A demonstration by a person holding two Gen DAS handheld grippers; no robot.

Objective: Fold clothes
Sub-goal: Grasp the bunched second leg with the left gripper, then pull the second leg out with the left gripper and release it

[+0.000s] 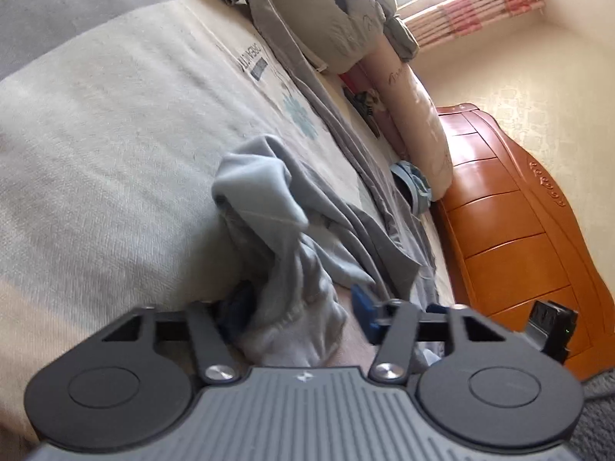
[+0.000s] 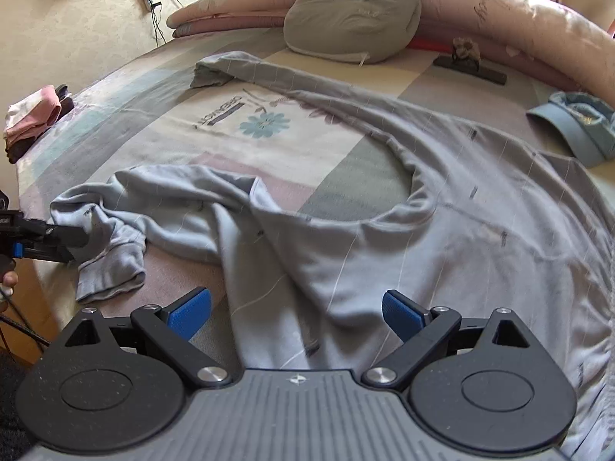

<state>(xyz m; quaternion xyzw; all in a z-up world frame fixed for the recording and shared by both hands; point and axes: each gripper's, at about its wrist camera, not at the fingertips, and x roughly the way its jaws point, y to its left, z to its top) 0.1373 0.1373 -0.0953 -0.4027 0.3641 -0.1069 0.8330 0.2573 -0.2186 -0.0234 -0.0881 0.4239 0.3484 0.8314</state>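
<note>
1. Shirt point(image 2: 346, 207) in pale grey-blue lies spread across the bed point(image 2: 161, 146), body toward my near right edge, neckline open at the middle.
2. I see its left sleeve point(image 2: 115, 269) bunched near the bed's near left edge, cuff crumpled.
3. My left gripper point(image 1: 303, 307) has that sleeve cloth bunched between its blue pads; whether they truly pinch it I cannot tell.
4. My right gripper point(image 2: 296, 315) hovers over the shirt's lower body, fingers point(image 2: 192, 311) spread wide, holding nothing.
5. I note a grey cushion point(image 2: 353, 15) by the far edge, a blue cap point(image 2: 576, 130) toward the right edge, and pink folded clothes point(image 2: 34, 119) at the left edge.
</note>
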